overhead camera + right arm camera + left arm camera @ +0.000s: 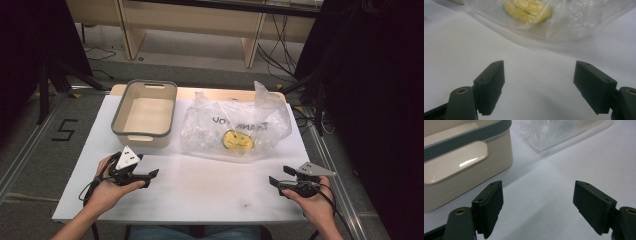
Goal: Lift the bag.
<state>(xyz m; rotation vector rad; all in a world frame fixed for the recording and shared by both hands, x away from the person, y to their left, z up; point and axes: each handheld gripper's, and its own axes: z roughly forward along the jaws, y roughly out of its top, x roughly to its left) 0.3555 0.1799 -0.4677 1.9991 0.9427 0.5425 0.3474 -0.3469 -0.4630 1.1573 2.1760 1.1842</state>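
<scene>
Jaws of both grippers stand apart, gripping nothing. Between them, farther off, a clear plastic bag [235, 125] with something yellow [237, 139] inside lies on the white surface [200, 185]; left of it sits a beige tub [145, 113]. Left gripper [151, 174] rests near-left, right gripper [274, 181] near-right.

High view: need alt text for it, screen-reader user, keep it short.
Two hand-held grippers, the left gripper and the right gripper, rest open and empty near the front of a white table. Behind them a beige bin with a grey rim stands beside a crumpled clear plastic bag with a yellow item inside.
</scene>
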